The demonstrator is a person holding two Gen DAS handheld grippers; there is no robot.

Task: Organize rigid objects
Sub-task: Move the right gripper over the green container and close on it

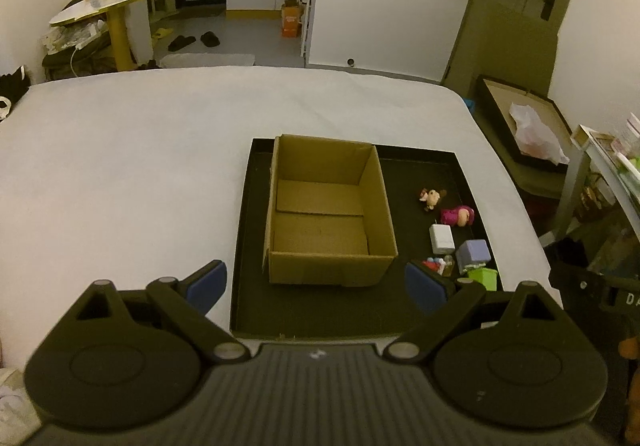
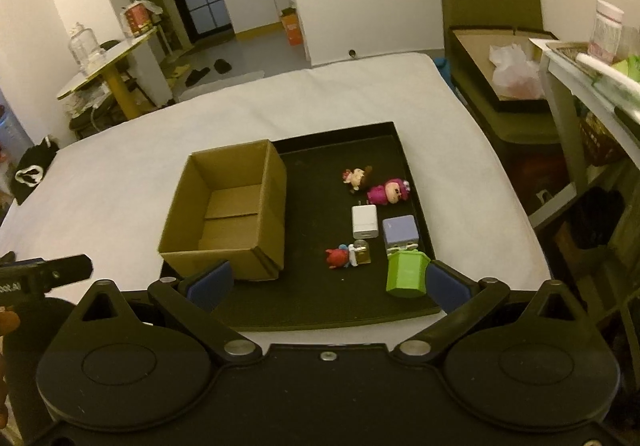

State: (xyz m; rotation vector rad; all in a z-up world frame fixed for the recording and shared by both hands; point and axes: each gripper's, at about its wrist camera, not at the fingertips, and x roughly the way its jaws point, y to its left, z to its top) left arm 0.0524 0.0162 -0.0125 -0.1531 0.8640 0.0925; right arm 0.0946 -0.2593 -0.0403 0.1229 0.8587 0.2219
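While both of my grippers hang above the near edge of the white bed (image 1: pixel 140 149), the black tray (image 2: pixel 344 310) lies flat on it ahead of me. Left gripper (image 1: pixel 316 286): jaws spread wide, blue pads (image 1: pixel 206 284) well apart, nothing between them; it is centred on the near wall of the cardboard box (image 1: pixel 332 266). Right gripper (image 2: pixel 328 282): jaws likewise wide open and holding nothing; its right pad (image 2: pixel 446 288) appears just beside the green block (image 2: pixel 406 274), though I cannot tell whether they touch. Cardboard box: open-topped, upright, empty inside, standing in the left part of the tray. To its right, on the tray floor, lie the small objects, all apart from the box: a brown-haired figurine (image 2: pixel 358 177) at the far end; a magenta figurine (image 2: pixel 388 193) just beside it, on its side; a white charger (image 2: pixel 365 221) nearer to me; a lilac cube (image 2: pixel 400 232) to the right of the charger, close to the tray's right wall; a red-and-blue figurine (image 2: pixel 340 257) lying next to a small glass bottle (image 2: pixel 362 253); and the green block, nearest of all, directly in front of the lilac cube. Beyond the bed, a yellow-legged side table (image 1: pixel 116 1) stands at the far left.
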